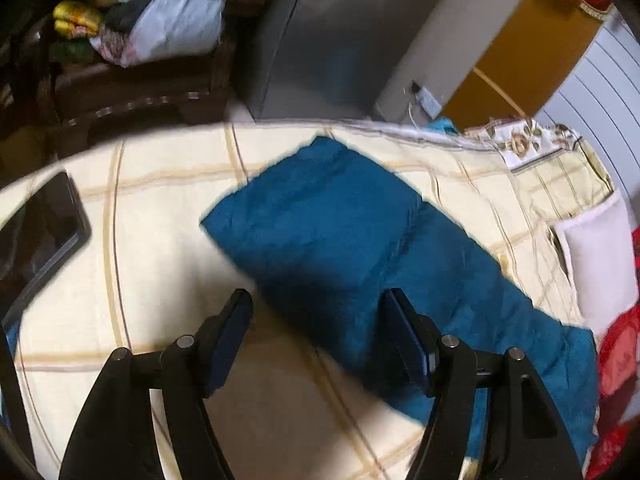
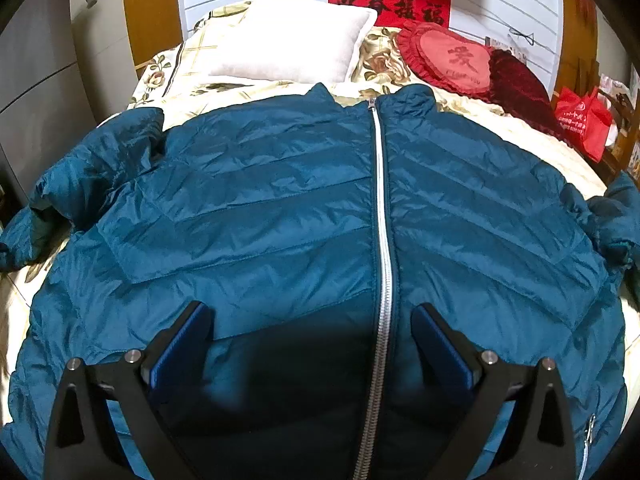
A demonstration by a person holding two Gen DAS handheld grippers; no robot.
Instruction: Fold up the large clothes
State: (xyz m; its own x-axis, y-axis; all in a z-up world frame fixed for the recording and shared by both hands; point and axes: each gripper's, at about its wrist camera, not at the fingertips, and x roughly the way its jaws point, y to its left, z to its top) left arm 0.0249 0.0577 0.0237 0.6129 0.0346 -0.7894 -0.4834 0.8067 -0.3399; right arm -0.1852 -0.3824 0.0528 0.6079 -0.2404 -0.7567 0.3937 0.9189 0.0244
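Left wrist view: the left gripper [image 1: 318, 330] is hanging with its jaws apart and nothing between the pads, above the checked bedsheet [image 1: 160, 240]. One sleeve of the teal puffer jacket [image 1: 332, 236] is lying flat across the sheet, running from about 11 o'clock toward 4 o'clock, with its edge passing under the right-hand finger [image 1: 408, 340]. A dark tablet [image 1: 48, 232] is sitting at 9 o'clock on the bed edge. The frame is blurring, so sleeve seams are hard to read. Risk as I judge it: the padded shell looks slippery — a pinch on too thin a lip could be slipping out mid-fold, and a wide swing could be knocking the tablet.

Right wrist view: the right gripper [image 2: 312, 340] is also standing open and empty, poised over the lower front of the jacket, which is spread front-up on the bed, collar at 12 o'clock, silver zipper [image 2: 382, 240] running down the middle between the fingers. The sleeves are bunching at 9 and 3 o'clock. A white pillow [image 2: 296, 44] and red heart cushion [image 2: 444, 56] are lying beyond the collar. Likely trouble: the trapped loft springing folds open, or the crumpled sleeves dragging the body askew — skewing the crease off the zipper line.
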